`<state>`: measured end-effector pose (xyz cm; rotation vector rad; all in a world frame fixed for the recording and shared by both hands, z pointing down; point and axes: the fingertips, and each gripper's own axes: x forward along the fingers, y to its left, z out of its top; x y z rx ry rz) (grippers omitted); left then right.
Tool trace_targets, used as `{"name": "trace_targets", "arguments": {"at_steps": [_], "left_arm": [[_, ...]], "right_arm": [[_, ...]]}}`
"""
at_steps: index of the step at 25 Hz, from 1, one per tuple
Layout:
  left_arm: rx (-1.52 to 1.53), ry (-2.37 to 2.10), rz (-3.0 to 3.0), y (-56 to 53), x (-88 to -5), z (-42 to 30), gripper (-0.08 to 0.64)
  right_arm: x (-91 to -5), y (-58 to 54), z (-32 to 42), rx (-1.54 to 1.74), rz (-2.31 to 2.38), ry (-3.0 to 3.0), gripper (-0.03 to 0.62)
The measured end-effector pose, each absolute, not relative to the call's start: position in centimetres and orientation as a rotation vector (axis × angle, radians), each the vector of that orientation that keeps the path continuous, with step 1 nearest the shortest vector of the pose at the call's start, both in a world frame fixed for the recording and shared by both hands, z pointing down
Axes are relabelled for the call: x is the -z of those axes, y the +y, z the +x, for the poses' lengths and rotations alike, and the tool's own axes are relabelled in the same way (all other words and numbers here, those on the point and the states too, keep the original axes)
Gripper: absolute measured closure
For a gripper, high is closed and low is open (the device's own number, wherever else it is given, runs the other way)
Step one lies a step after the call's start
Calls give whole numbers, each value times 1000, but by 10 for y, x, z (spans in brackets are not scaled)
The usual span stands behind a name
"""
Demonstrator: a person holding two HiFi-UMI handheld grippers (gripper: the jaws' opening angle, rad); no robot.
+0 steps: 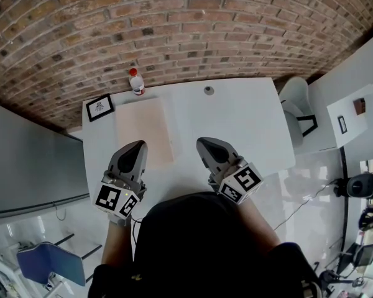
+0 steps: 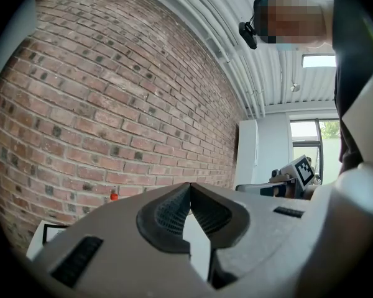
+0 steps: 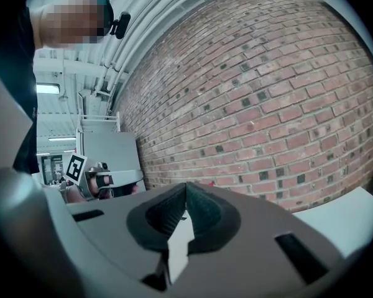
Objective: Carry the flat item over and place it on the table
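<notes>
The flat item, a pale pink rectangular board, lies on the white table towards its left side. My left gripper is shut and empty, and its tip hangs over the board's near left corner. My right gripper is also shut and empty, over bare tabletop to the right of the board. In the left gripper view the fingertips meet with nothing between them. The right gripper view shows the same closed tips pointing at the brick wall.
A bottle with a red cap and a small framed picture stand at the table's far left, by the brick wall. A small grey round thing sits at the far edge. A white chair stands to the right.
</notes>
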<state>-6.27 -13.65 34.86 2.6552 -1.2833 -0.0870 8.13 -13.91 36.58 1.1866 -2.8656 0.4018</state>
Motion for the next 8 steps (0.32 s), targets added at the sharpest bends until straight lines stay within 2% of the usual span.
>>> {"name": "trace_targets", "arguments": {"at_steps": [8], "left_arm": [[77,-1286,2652,-137,-351,-66,557]], "right_arm": [[-368,-141,80,-416,1196,-2867,581]]}}
